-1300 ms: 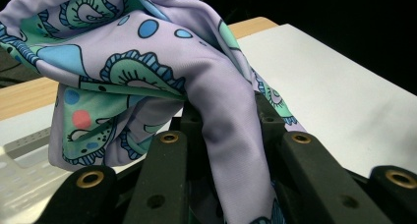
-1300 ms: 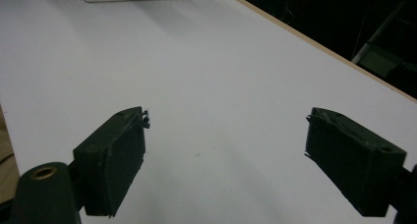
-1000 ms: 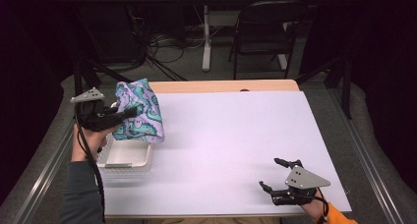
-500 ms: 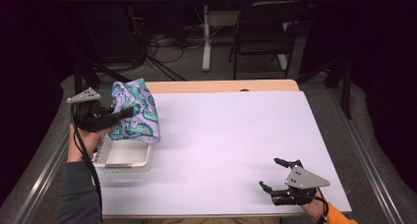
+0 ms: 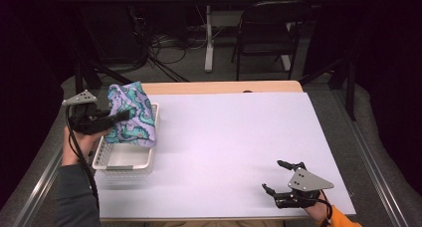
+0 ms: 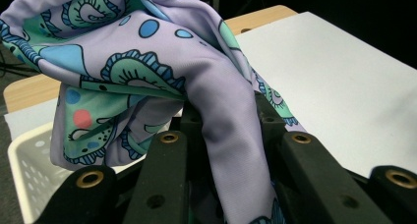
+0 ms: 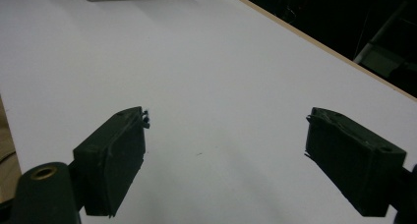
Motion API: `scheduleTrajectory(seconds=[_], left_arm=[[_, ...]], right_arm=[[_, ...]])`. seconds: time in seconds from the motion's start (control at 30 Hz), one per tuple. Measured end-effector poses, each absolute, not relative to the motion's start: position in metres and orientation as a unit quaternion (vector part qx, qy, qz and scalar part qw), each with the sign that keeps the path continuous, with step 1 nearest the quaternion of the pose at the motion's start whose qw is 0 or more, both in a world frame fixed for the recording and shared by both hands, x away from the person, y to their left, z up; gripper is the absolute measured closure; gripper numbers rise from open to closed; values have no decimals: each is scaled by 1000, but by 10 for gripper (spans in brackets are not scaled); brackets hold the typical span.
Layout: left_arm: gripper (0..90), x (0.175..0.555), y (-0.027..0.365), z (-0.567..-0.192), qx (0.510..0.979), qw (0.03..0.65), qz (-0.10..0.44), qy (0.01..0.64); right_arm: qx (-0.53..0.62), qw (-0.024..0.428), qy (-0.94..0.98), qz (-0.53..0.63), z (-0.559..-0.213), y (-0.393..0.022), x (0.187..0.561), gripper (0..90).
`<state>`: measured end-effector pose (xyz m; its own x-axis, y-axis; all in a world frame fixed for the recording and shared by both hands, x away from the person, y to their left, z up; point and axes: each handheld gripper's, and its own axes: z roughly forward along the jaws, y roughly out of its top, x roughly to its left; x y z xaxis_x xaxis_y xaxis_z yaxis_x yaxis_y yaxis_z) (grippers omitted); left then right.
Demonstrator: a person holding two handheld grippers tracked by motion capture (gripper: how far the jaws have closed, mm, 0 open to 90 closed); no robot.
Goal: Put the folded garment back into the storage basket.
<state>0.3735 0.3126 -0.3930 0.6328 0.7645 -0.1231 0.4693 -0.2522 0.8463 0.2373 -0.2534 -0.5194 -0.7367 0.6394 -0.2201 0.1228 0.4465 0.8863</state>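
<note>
A lilac cloth [image 5: 133,112] printed with teal and blue shapes hangs over the far end of a white perforated basket [image 5: 124,165] at the table's left side. My left gripper [image 5: 124,116] is shut on a fold of this cloth, holding it bunched above the basket. In the left gripper view the cloth [image 6: 147,62] drapes over my black jaws, which pinch it at the left gripper [image 6: 223,123]; the basket [image 6: 24,170] shows below left. My right gripper [image 5: 271,175] rests near the table's front right, open, nothing between its fingers. In its own view the right gripper [image 7: 228,118] faces the bare white tabletop.
The white tabletop [image 5: 239,137] stretches between the basket and the right gripper. A wooden strip [image 5: 224,86] borders its far edge. Beyond it stand a black chair [image 5: 271,33], a desk leg [image 5: 209,38] and floor cables [image 5: 154,53].
My left gripper and the cloth have shifted slightly to the left, baring more of the basket's right rim. The right gripper has stayed still.
</note>
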Motion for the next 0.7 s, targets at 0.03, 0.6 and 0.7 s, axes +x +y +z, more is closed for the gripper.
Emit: scheduleTrajectory(seconds=[0.03,0.6,0.7], left_arm=[[736,373,313,-393,775,463,161,398],[737,372,319,-395,787,431,176,404],[737,373,321,-396,790,422,178,407]], right_arm=[[236,275,805,470,-519,-253,237,146],[236,274,806,469,-520,-254,237,146],[236,275,806,469,-520,-254,237,146]])
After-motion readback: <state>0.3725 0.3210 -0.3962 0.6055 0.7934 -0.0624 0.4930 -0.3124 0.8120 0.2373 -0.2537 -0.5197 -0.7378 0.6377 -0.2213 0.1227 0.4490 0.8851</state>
